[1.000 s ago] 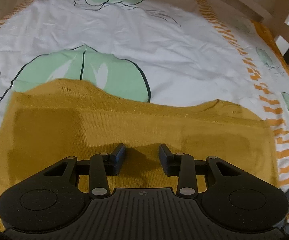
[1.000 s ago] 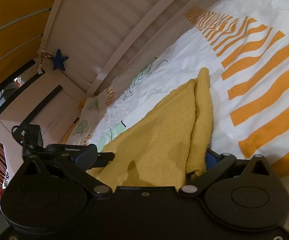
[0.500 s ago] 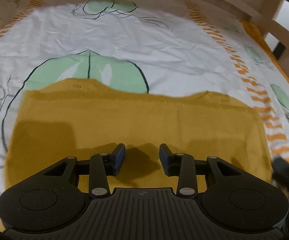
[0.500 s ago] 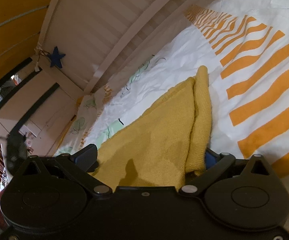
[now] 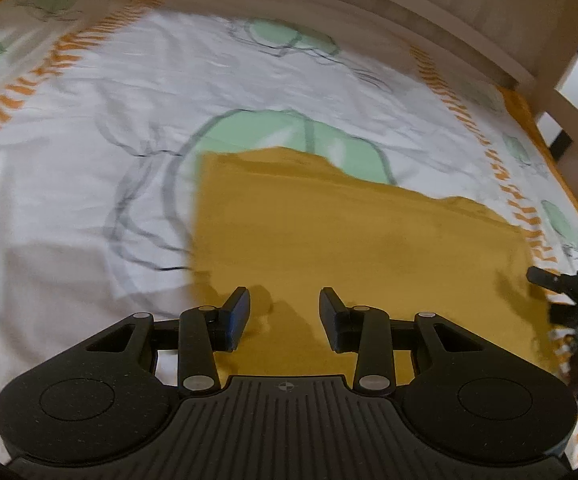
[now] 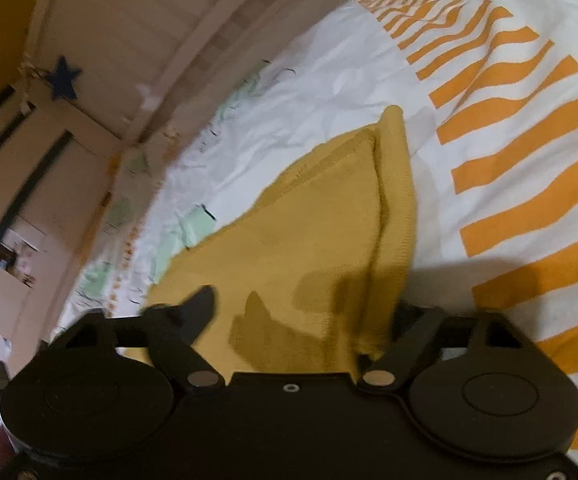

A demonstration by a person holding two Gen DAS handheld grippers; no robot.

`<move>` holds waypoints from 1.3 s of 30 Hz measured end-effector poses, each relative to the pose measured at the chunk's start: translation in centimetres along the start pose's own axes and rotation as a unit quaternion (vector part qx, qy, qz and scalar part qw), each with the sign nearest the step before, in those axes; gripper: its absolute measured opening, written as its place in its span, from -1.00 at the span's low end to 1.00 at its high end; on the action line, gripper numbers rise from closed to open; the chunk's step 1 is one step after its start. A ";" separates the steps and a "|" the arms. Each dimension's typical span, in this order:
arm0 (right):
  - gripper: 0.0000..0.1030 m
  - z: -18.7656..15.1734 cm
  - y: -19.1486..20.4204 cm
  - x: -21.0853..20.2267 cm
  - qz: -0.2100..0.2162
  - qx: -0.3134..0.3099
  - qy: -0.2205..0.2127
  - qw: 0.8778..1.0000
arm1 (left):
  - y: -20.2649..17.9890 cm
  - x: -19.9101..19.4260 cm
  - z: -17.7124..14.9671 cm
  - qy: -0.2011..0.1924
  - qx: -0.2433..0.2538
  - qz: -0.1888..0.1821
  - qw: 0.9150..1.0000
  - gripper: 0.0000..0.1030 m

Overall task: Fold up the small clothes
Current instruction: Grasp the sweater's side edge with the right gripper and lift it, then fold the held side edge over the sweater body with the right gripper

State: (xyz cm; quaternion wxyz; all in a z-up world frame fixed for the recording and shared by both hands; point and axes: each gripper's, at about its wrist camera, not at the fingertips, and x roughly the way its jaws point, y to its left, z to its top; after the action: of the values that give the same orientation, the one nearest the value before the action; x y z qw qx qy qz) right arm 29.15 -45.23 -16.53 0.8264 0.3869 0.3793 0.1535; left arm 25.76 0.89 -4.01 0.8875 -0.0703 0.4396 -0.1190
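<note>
Closing right gripper [image 6: 301,312] jaws around yellow knit garment [image 6: 309,240]; left gripper [image 5: 284,314] jaws parted, empty.

Bedroom: patterned bedsheet [image 5: 137,92], wooden bedframe [image 5: 429,4]

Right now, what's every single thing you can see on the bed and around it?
knit garment: one, mustard yellow, folded flat on the sheet.
bed sheet: one, white with green leaves and orange stripes, under the garment.
bed rail: one, pale wood, along the sheet's far edge.
star decoration: one, dark blue, hanging on the rail.
left gripper: one, black, jaws apart above the garment.
right gripper: one, black, jaws closing around the garment's edge.
</note>
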 end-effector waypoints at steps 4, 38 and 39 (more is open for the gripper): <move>-0.47 0.3 0.4 0.5 -0.055 0.008 0.014 0.998 | 2.8 -0.4 -0.7 -0.003 0.002 0.024 1.000 -0.28; -0.57 -3.7 26.7 14.1 -0.075 -0.144 0.076 0.984 | 10.2 -2.0 -1.3 -0.025 -0.043 -0.032 0.998 -0.28; -0.57 -4.2 26.9 14.8 -0.076 -0.143 0.080 0.984 | 10.3 -2.0 -1.2 -0.025 -0.045 -0.033 0.998 -0.28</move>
State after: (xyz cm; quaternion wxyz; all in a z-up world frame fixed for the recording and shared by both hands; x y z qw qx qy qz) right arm 36.97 -17.35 -5.48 0.8495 0.2210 0.4465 0.1738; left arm 25.17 11.35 -5.62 0.8899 -0.1278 0.4192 -0.1265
